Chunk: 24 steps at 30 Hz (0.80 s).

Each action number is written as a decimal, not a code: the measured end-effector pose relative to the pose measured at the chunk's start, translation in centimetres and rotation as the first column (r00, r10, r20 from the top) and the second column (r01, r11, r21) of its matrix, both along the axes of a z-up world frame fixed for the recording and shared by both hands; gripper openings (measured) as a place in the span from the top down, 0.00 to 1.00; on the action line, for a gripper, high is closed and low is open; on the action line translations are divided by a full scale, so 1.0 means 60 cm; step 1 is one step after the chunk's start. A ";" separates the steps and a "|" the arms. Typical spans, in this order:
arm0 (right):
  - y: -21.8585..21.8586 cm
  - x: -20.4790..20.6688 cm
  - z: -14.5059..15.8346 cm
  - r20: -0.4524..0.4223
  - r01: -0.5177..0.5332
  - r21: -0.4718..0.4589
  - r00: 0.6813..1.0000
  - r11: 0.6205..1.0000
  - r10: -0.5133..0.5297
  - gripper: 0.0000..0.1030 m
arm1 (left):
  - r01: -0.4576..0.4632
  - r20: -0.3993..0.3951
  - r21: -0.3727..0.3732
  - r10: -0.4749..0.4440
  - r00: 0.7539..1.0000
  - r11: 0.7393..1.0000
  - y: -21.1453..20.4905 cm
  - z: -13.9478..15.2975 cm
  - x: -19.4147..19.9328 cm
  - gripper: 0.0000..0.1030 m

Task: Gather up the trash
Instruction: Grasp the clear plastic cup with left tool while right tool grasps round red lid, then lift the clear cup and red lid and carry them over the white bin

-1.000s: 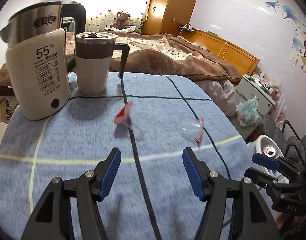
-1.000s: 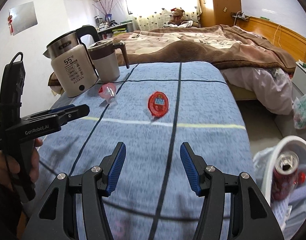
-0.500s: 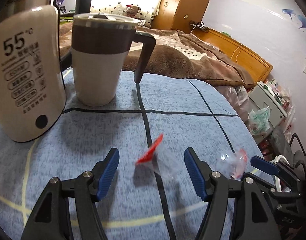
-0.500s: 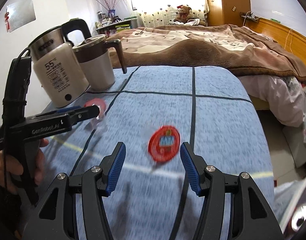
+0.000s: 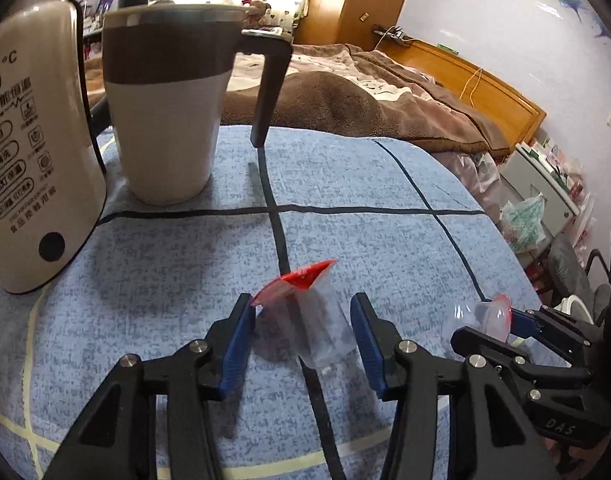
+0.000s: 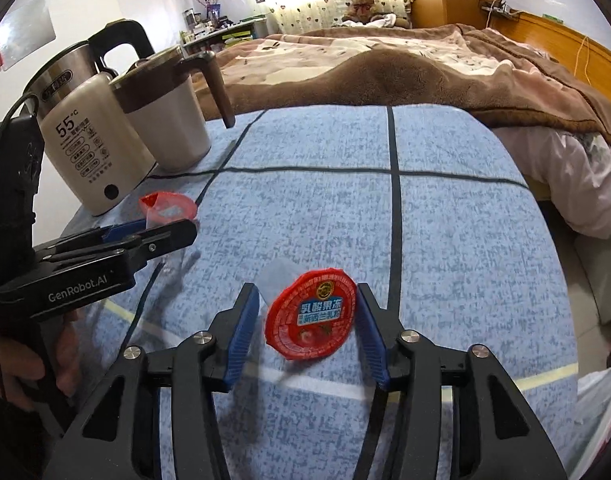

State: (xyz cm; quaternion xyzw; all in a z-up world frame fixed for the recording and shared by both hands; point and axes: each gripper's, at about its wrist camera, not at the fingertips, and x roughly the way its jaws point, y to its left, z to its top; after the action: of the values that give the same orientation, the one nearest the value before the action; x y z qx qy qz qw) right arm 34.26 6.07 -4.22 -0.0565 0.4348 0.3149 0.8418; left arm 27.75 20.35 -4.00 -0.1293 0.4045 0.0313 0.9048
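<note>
Left wrist view: a blue checked cloth [image 5: 385, 240] covers the table, with a kettle [image 5: 33, 168] and mug [image 5: 165, 112] far left. A clear cup [image 5: 317, 320] with a peeled red lid lies between the left gripper [image 5: 301, 340] pads, which have just been closing but look short of contact. To grip well, centre the cup and close gently so thin plastic does not pop out. Only the right wrist view shows the second cup's [image 6: 311, 320] printed red lid, bracketed by the right gripper [image 6: 307, 328], also closing, not yet clamped.
</note>
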 end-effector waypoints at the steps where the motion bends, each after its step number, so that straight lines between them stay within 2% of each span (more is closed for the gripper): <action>1: 0.000 -0.002 -0.001 0.002 0.002 0.002 1.000 1.000 -0.002 0.52 | 0.007 0.003 0.001 -0.007 1.000 1.000 -0.001 0.001 -0.001 0.51; 3: -0.008 -0.007 0.001 0.000 0.010 0.013 1.000 1.000 -0.010 0.52 | 0.019 0.012 -0.003 -0.019 1.000 1.000 -0.004 0.004 -0.003 0.54; 11: -0.044 -0.040 0.030 0.027 0.031 0.052 0.999 0.998 -0.033 0.52 | 0.071 0.045 0.028 -0.072 0.996 0.997 -0.043 0.030 -0.033 0.55; 24: -0.165 -0.158 0.068 0.049 0.095 0.098 0.994 0.991 -0.100 0.52 | 0.130 0.090 0.017 -0.131 0.987 0.991 -0.148 0.059 -0.142 0.55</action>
State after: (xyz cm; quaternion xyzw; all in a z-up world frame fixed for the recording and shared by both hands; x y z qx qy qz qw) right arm 24.77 -3.83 -0.16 -0.0034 0.3987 0.2921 0.8693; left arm 19.21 11.49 -0.44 -0.0986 0.3701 -0.0318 0.9232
